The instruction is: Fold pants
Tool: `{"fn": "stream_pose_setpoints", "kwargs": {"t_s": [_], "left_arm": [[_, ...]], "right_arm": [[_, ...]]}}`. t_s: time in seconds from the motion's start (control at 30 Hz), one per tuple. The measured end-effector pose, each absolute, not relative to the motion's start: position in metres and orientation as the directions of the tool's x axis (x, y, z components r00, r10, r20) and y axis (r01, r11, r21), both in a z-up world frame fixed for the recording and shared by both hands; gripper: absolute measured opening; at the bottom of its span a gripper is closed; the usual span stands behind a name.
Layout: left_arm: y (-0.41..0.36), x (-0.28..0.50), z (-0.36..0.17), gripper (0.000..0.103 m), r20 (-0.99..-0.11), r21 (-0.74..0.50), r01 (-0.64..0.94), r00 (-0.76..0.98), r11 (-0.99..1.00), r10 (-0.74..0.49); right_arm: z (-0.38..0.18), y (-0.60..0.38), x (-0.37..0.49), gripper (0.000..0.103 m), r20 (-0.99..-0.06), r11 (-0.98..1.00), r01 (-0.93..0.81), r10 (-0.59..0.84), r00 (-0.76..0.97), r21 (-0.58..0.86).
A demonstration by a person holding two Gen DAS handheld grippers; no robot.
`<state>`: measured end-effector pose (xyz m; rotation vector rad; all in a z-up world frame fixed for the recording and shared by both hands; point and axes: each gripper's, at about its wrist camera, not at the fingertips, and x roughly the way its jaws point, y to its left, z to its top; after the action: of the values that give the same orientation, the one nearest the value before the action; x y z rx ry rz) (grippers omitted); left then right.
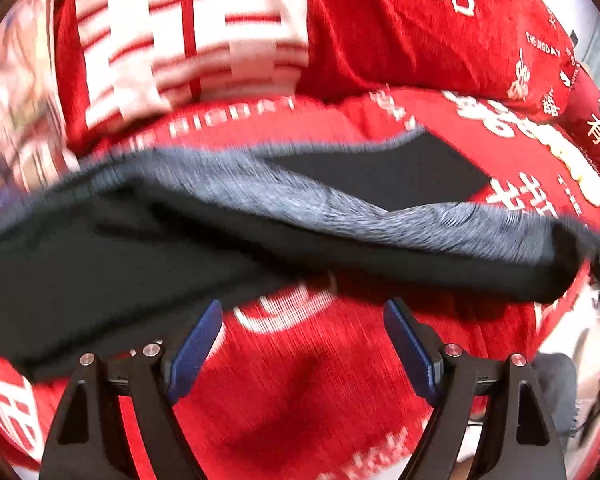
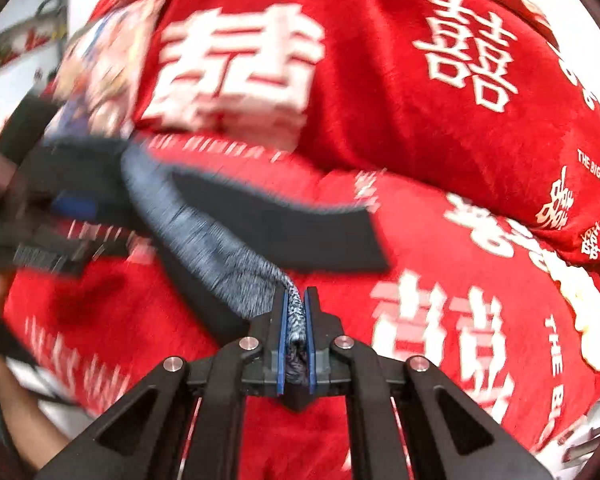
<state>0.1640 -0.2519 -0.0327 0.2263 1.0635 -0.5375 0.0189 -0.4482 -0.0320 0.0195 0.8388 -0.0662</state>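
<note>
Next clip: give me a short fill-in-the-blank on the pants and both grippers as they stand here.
1. The right gripper is shut on the ____ inner side of the pants.
2. The left gripper has its jaws ____, with nothing between them.
3. The blanket under the pants is ____ with white characters.

Missing words: grey; open; red

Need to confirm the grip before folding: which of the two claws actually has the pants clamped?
The right claw: its blue pads pinch the pants' grey inside-out fabric. The left claw stands open, nothing between its pads.
</note>
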Motion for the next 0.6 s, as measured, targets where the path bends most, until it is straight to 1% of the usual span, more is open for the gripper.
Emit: {"fn": "stream_pose_setpoints", "kwargs": {"t_s": [0.13, 0.23, 0.33, 0.37, 0.4, 0.43, 0.47, 0.5, 0.53, 0.57, 0.6], "left_arm": [[-0.252, 0.195, -0.026, 0.084, -0.858, -0.035, 0.497, 0.430, 0.867, -0.281], [-0.249, 0.222, -0.031, 0.084, -0.863, -0.022, 0.460, 0.440, 0.887, -0.249], [-0.247, 0.248, -0.040, 0.084, -0.870, 0.001, 0.419, 0.447, 0.908, -0.205], [-0.245, 0.257, -0.044, 0.084, -0.873, 0.008, 0.403, 0.449, 0.915, -0.190], [-0.243, 0.266, -0.048, 0.084, -0.877, 0.013, 0.384, 0.448, 0.923, -0.174], [-0.240, 0.274, -0.053, 0.084, -0.882, 0.015, 0.364, 0.444, 0.931, -0.159], [-0.238, 0.280, -0.058, 0.084, -0.888, 0.014, 0.345, 0.435, 0.939, -0.147], [-0.236, 0.286, -0.064, 0.084, -0.897, 0.011, 0.328, 0.422, 0.945, -0.136], [-0.233, 0.291, -0.069, 0.084, -0.904, 0.007, 0.313, 0.409, 0.950, -0.128], [-0.231, 0.293, -0.073, 0.084, -0.908, 0.007, 0.303, 0.401, 0.953, -0.121], [-0.229, 0.294, -0.076, 0.084, -0.910, 0.005, 0.297, 0.397, 0.955, -0.119]], "right_arm": [[-0.022, -0.513, 0.083, 0.008, -0.735, 0.976, 0.110, 0.065, 0.675, 0.188], [-0.030, -0.559, 0.136, 0.008, -0.736, 0.927, 0.162, 0.154, 0.659, 0.339], [-0.046, -0.590, 0.171, 0.009, -0.746, 0.892, 0.215, 0.178, 0.641, 0.397], [-0.052, -0.595, 0.183, 0.013, -0.756, 0.887, 0.225, 0.183, 0.628, 0.402], [-0.057, -0.596, 0.193, 0.013, -0.766, 0.890, 0.229, 0.181, 0.616, 0.394], [-0.063, -0.596, 0.201, 0.016, -0.780, 0.896, 0.238, 0.166, 0.604, 0.375], [-0.070, -0.597, 0.210, 0.030, -0.801, 0.905, 0.254, 0.140, 0.583, 0.343], [-0.074, -0.597, 0.216, 0.041, -0.814, 0.909, 0.267, 0.120, 0.569, 0.321], [-0.077, -0.598, 0.219, 0.061, -0.818, 0.910, 0.276, 0.106, 0.565, 0.309], [-0.077, -0.601, 0.220, 0.066, -0.812, 0.907, 0.286, 0.095, 0.576, 0.309], [-0.075, -0.604, 0.215, 0.066, -0.796, 0.899, 0.299, 0.084, 0.600, 0.320]]}}
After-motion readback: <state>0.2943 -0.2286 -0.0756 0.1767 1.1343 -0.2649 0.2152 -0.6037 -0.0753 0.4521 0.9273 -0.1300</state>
